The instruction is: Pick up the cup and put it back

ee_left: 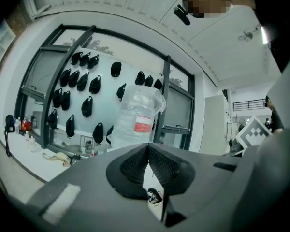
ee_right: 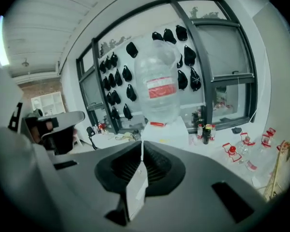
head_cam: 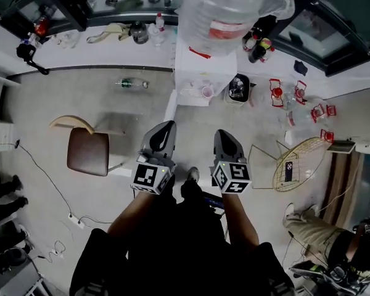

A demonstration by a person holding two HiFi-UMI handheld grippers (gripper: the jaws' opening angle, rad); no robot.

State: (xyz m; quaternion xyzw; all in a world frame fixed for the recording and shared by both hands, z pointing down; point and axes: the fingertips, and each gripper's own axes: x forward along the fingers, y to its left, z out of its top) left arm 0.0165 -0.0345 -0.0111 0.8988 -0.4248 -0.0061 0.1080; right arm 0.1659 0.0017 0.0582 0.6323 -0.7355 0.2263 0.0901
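Two grippers are raised side by side in the head view: left gripper (head_cam: pixel 164 127) and right gripper (head_cam: pixel 224 134), both empty and well apart from the cup (head_cam: pixel 207 92). The cup sits on the ledge of the white water dispenser (head_cam: pixel 200 63), under the big water bottle (head_cam: pixel 225 8). A brown chair (head_cam: pixel 88 151) is on the floor at left.

Left gripper view: jaws clenched together, nothing gripped, water bottle ahead against the window.

Right gripper view: jaws pressed together with nothing between them, water bottle and water dispenser ahead, cup not made out.
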